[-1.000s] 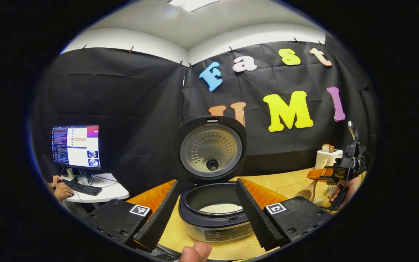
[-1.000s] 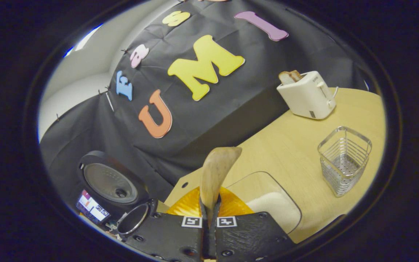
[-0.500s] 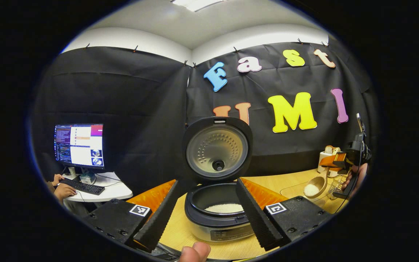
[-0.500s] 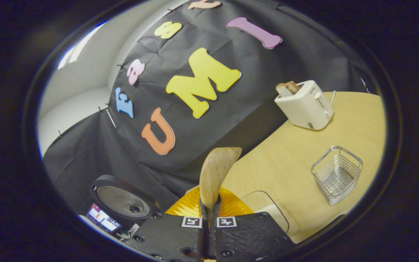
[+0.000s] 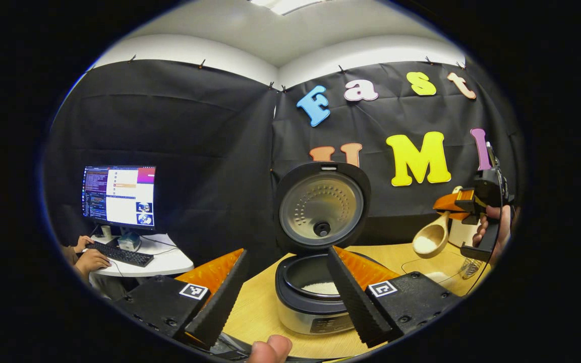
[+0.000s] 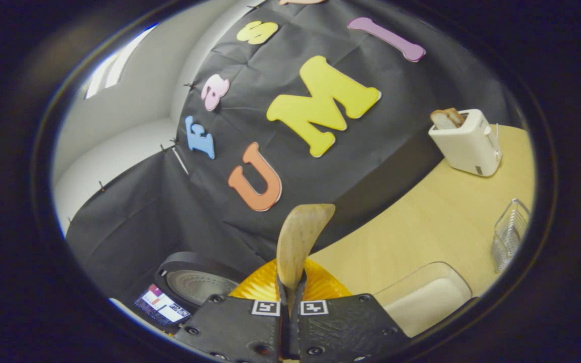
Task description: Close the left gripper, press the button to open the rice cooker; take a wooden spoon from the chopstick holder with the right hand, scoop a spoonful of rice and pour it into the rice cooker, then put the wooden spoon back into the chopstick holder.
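- At the left edge of the left gripper view a person's hands [image 5: 91, 259] rest on a keyboard below a lit monitor [image 5: 119, 195]; neither is part of the job.
- The left gripper [image 5: 283, 292] fills the bottom centre of that view with its fingers spread wide, holding nothing.
- Between those fingers stands the rice cooker [image 5: 315, 297], its lid [image 5: 322, 206] upright and a little white rice lying in the pot; it looks heavy and steady, unlikely to shift when rice is tipped in.
- At the right of the same view hangs the wooden spoon [image 5: 429, 239], bowl level and loaded with rice, above the table and well apart from the cooker.
- The right gripper [image 6: 290, 322], bottom centre of its own view, has its fingers pinched narrowly on the spoon's handle.
- The spoon is light and rigid, but smooth wood may twist in a narrow pinch; I judge a hold low on the handle best, kept level, since loose grains spill easily.
- The rice tray [image 6: 424, 300] sits at lower right, the wire chopstick holder [image 6: 510, 234] at the right edge and the toaster [image 6: 467, 143] at upper right.
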